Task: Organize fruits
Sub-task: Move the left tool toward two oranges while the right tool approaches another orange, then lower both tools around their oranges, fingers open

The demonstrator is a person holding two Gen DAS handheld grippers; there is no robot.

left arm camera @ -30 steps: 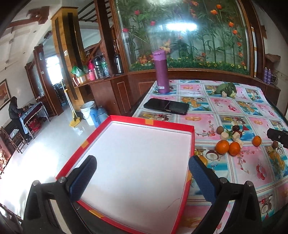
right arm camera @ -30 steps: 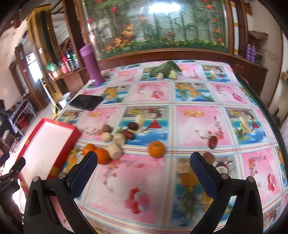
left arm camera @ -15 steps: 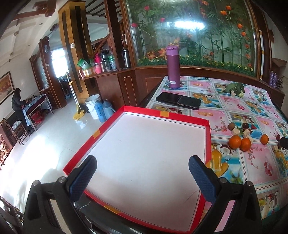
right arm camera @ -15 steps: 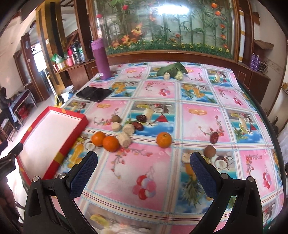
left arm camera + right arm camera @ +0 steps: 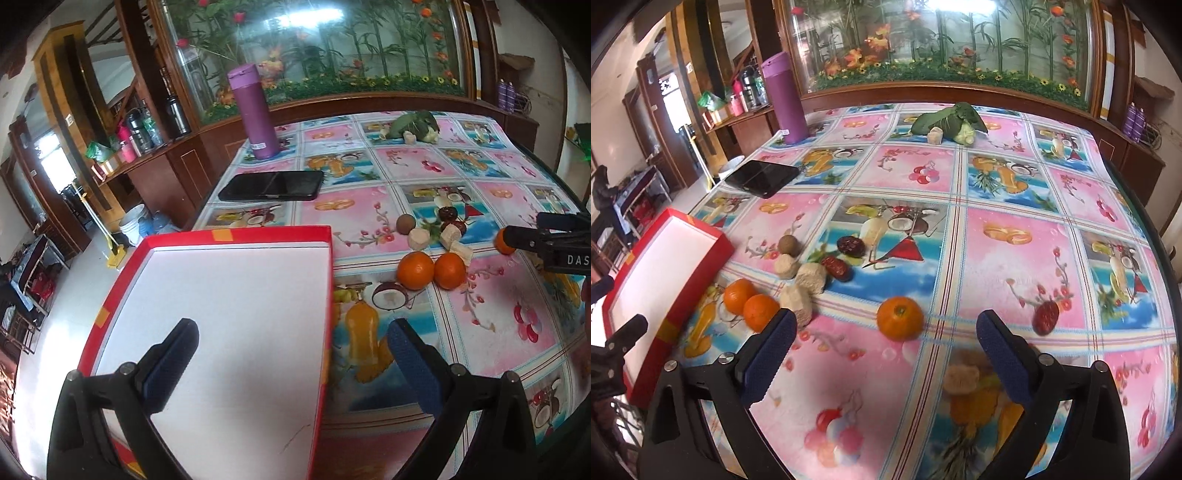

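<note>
Tablecloth (image 5: 1015, 258) with fruit prints carries the red-rimmed tray (image 5: 236, 233) at its left edge; two oranges (image 5: 430, 270) lie beside it, a lone orange (image 5: 900, 318) just ahead of the right gripper (image 5: 886, 341), jaws wide, just narrowing, nothing between. Left gripper (image 5: 291, 347) gapes empty over the tray's rim.

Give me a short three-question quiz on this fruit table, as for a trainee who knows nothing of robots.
1. True or false: the shallow red-rimmed cardboard tray already holds fruit.
2. How many round orange tangerines lie on the flowered plastic tablecloth?
3. What stands nearest the flat black phone? A) tall purple flask B) green leafy vegetable C) lone dark red date

Key:
1. False; its white floor is bare.
2. Three: a touching pair beside the tray and one alone.
3. A
</note>
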